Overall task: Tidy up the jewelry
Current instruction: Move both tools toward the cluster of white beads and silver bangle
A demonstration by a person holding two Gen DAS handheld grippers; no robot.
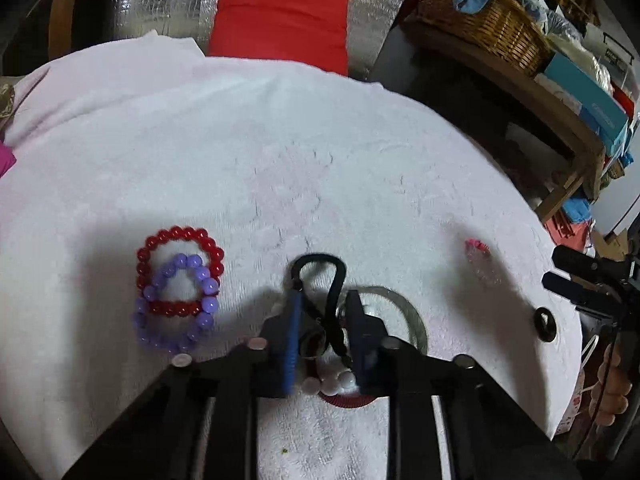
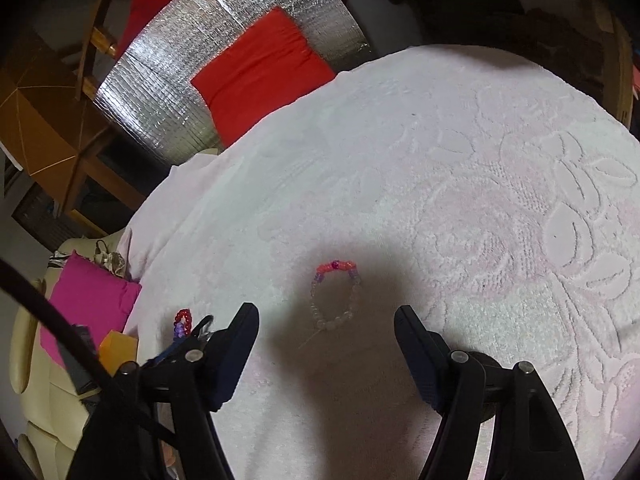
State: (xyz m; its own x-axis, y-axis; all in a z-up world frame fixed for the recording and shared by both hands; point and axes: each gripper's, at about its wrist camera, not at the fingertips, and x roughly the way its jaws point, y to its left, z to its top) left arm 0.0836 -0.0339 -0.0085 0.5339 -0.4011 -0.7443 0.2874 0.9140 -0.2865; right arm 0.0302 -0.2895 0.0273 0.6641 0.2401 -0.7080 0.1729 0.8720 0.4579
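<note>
On the white towel (image 1: 280,140), my left gripper (image 1: 324,304) stands narrow over a small jewelry pile. A black cord loop (image 1: 320,266) runs between its blue pads, which close on it. A silver bangle (image 1: 414,316), white beads (image 1: 332,385) and a red coil (image 1: 344,403) lie under the fingers. A red bead bracelet (image 1: 180,236) and a purple one (image 1: 176,338) overlap to the left. My right gripper (image 2: 327,314) is open, with a pink and clear bead bracelet (image 2: 335,266) lying flat between and just ahead of its fingertips, untouched.
A small black ring (image 1: 545,324) lies near the towel's right edge. Beyond the towel are a red cushion (image 1: 280,20) on silver foil (image 1: 168,4), a wicker basket (image 1: 480,20) on a wooden shelf, and a magenta cloth (image 2: 92,300) off the left edge.
</note>
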